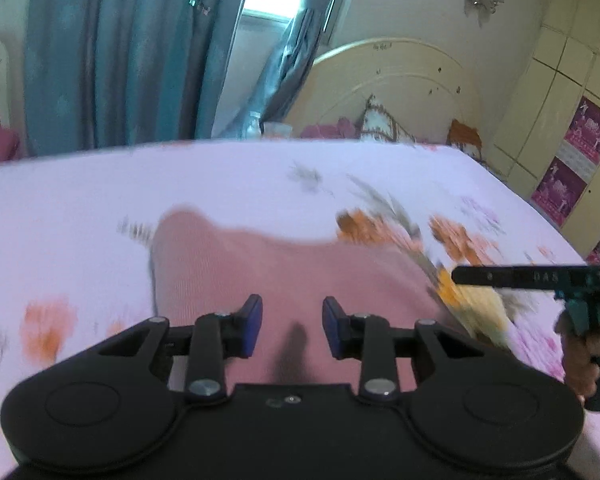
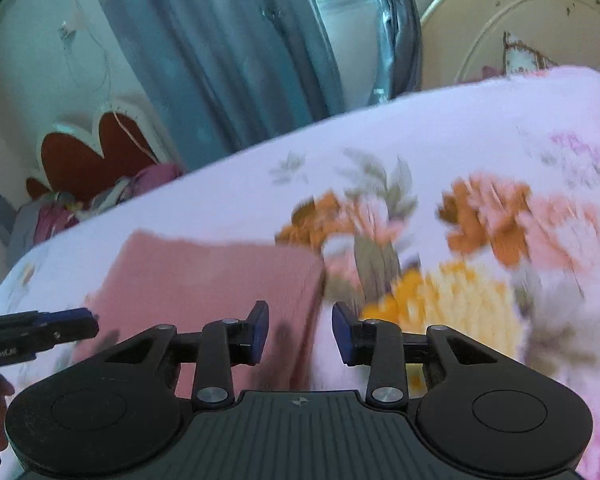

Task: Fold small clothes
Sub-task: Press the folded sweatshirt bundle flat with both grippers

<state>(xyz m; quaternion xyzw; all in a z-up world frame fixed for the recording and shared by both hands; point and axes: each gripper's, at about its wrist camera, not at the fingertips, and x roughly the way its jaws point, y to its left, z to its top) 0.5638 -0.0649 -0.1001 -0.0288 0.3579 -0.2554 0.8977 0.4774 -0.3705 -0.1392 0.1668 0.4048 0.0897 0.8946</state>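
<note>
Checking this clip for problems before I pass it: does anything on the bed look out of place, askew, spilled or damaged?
Nothing stands out. The pink garment lies flat on the floral bedsheet, with no visible spill or tear. Both the left tongs and right tongs are open and hold nothing. Motion blur hides fine detail, so small flaws could be missed.

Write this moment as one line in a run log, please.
left gripper: open, over pink cloth | right gripper: open, at cloth's right edge | cloth: lying on flowered bedsheet | view: blurred
</note>
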